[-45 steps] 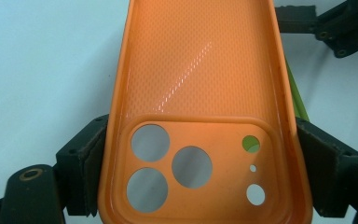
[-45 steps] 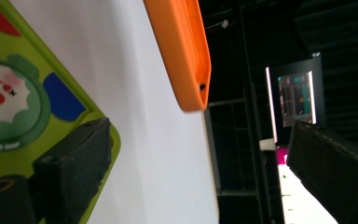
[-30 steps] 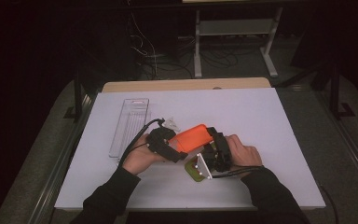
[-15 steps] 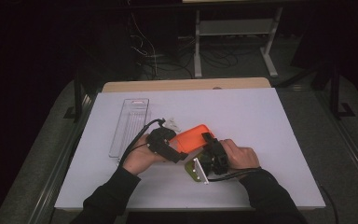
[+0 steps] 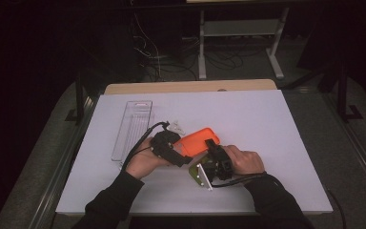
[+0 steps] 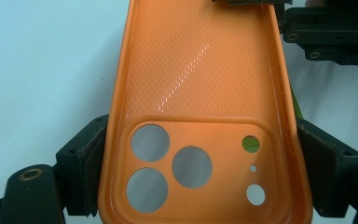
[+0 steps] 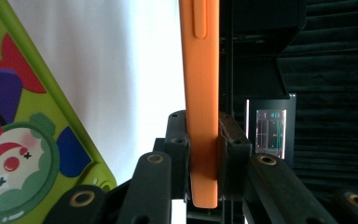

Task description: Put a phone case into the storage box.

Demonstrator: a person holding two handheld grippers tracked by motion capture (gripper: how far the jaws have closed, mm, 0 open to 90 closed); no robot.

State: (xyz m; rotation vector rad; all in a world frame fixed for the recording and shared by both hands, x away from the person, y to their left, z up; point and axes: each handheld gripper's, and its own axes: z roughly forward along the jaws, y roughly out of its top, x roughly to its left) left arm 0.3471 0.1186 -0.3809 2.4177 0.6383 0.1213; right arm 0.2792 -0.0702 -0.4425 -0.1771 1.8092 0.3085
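Grip comes first on my left gripper (image 5: 180, 157): its jaws stand wide across the camera end of the orange phone case (image 5: 196, 141), pads on both long edges, and I keep that clamp steady above the white table (image 5: 276, 124). Further right, my right gripper (image 7: 203, 154) has just been closing and now pinches the case's far end edge-on. I pull gently, level, so the soft case doesn't twist over the green patterned case (image 7: 32, 140).
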